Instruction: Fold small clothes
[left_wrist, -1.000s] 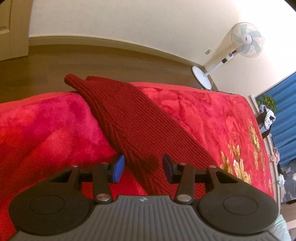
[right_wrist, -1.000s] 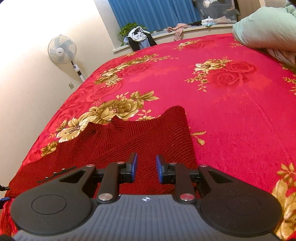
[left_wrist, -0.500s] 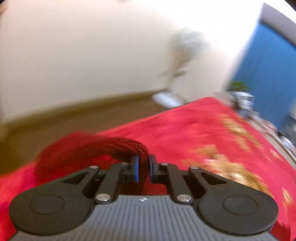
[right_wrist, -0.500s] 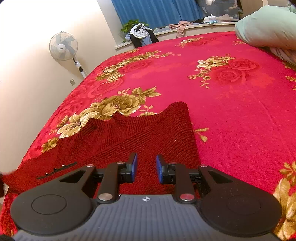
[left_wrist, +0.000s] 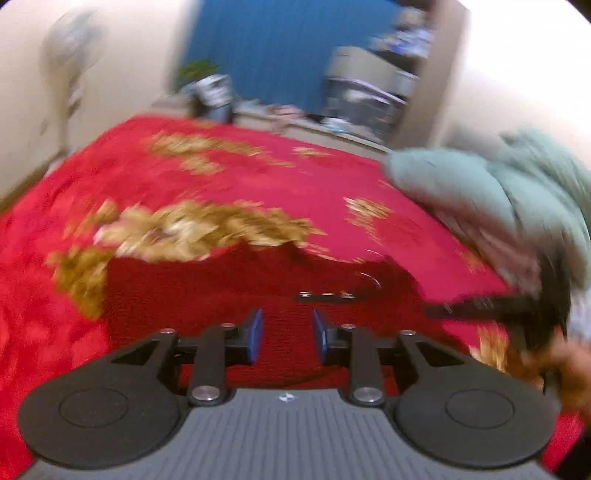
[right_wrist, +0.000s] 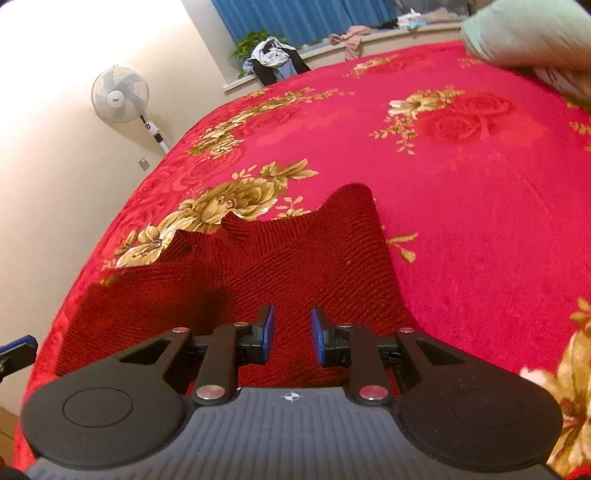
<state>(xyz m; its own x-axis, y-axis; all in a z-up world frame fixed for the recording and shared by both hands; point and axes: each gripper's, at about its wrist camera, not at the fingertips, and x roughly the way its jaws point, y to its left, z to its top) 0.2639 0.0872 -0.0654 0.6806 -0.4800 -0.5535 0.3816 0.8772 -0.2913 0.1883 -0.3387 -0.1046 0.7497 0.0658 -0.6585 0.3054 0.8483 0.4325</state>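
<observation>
A dark red knitted garment lies flat on the red flowered blanket. Its left sleeve is folded over the body. My right gripper is open and empty, hovering over the garment's near edge. In the blurred left wrist view my left gripper is open and empty above the same garment. The right gripper's dark body shows at the right of the left wrist view. The left gripper's tip shows at the left edge of the right wrist view.
A pale green pillow lies at the far right of the bed. A standing fan is by the wall on the left. Clothes and a plant sit on the sill under blue curtains.
My left gripper shut on the sleeve, swung it over onto the garment's body, then opened and let it go. The right gripper stayed open in place.
</observation>
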